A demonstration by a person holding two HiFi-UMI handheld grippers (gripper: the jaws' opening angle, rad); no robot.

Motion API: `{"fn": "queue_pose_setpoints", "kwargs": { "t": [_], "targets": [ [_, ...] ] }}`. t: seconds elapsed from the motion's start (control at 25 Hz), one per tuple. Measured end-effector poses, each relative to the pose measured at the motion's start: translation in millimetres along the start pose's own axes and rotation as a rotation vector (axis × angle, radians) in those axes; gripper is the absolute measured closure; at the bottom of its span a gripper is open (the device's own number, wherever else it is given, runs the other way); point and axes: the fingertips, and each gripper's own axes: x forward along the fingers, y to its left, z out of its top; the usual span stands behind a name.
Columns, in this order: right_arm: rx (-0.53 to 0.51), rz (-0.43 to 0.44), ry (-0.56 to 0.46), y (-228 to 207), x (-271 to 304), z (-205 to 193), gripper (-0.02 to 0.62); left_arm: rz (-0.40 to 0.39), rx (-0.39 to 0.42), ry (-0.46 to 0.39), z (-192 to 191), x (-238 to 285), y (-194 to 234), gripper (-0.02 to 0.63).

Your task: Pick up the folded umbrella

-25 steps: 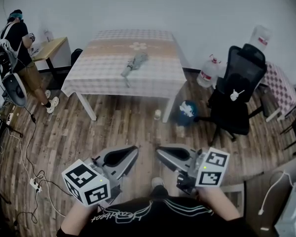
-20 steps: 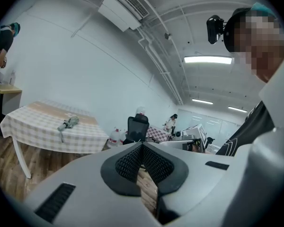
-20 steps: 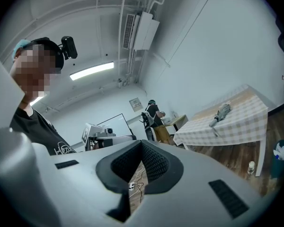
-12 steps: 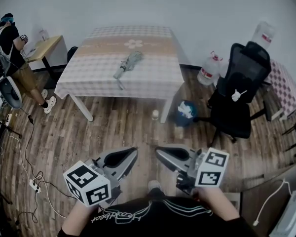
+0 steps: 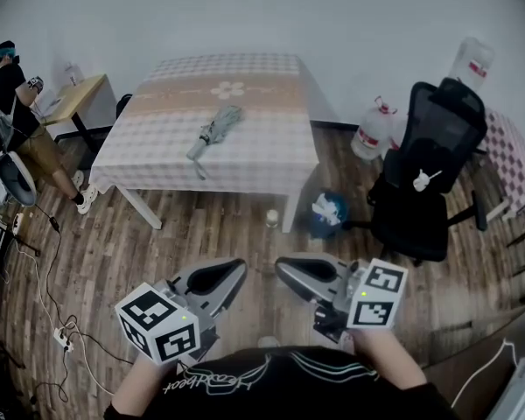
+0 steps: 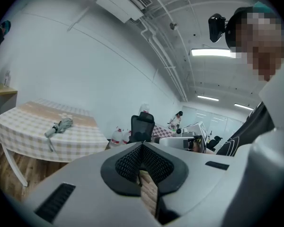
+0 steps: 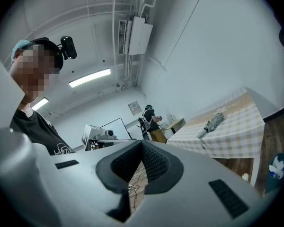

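Left gripper (image 5: 238,267): jaws pressed together, nothing between them; the floor shows through the gap behind the pads.
Right gripper (image 5: 282,266): jaws likewise pressed together and empty.
Folded umbrella (image 5: 214,132): lies flat on the checked tablecloth (image 5: 271,151), near the middle of the table. Its handle end points toward the near-left edge, and a thin strap trails from that end.
Position relative to grippers: well apart, ahead of both grippers and slightly left of them, with open floor between. Both gripper views show it small and far off.
Step in hand: approach, judged; no contact yet.
Risk, closed jaws: arriving at the umbrella without spreading them would push it across the cloth or roll it.
Risk, cloth: a low pinch could catch the tablecloth with the umbrella and drag it.
Risk, floor path: a small cup (image 5: 272,219) and a blue bin (image 5: 325,213) stand near the front-right table leg and could be kicked on a rightward approach.
Risk, strap: gripping only the strap would leave the umbrella dangling.
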Motion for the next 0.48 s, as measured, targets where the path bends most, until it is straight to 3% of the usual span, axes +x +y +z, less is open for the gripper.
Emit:
{"fn": "queue_pose_setpoints", "kwargs": {
  "t": [0.48],
  "targets": [
    [-0.032, 0.028, 0.010, -32, -3, 20, 0.584, 0.020, 0.055, -0.020, 18, 31, 10, 0.608]
  ]
}}
